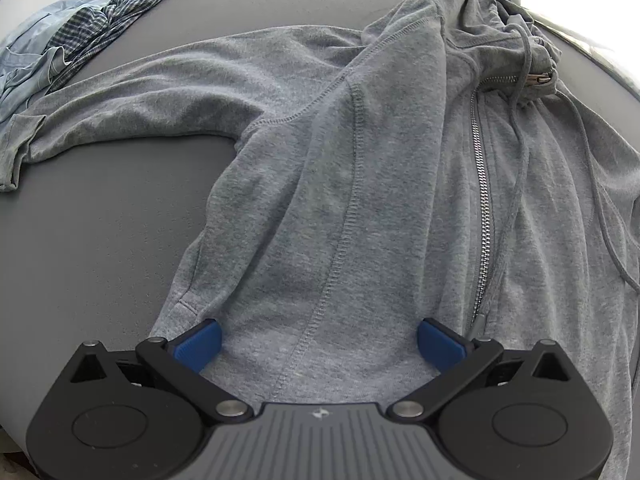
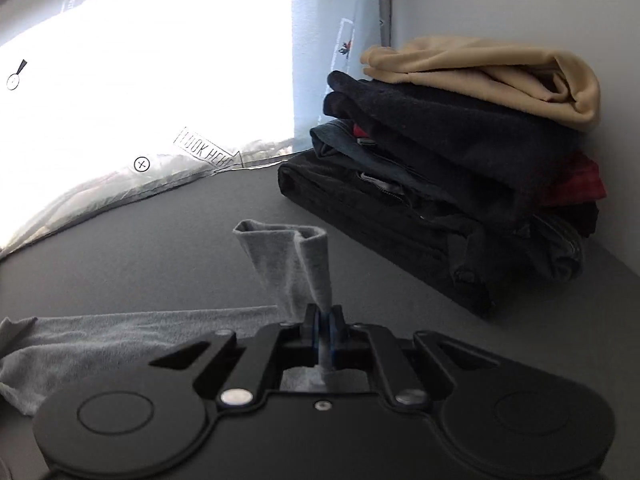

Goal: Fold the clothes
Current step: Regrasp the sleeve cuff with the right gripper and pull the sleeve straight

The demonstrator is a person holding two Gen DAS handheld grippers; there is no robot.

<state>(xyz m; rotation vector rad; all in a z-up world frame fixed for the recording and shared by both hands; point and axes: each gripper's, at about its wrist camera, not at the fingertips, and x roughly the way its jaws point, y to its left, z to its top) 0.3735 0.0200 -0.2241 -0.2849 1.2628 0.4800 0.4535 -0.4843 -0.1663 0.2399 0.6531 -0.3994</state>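
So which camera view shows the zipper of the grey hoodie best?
The left wrist view: the zipper runs down the spread grey hoodie in full. The right wrist view shows only a pinched bit of grey fabric, with no zipper visible.

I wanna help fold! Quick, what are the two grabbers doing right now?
Left gripper: open, over the grey hoodie, holding nothing.
Right gripper: closed, pinching a piece of grey cloth.
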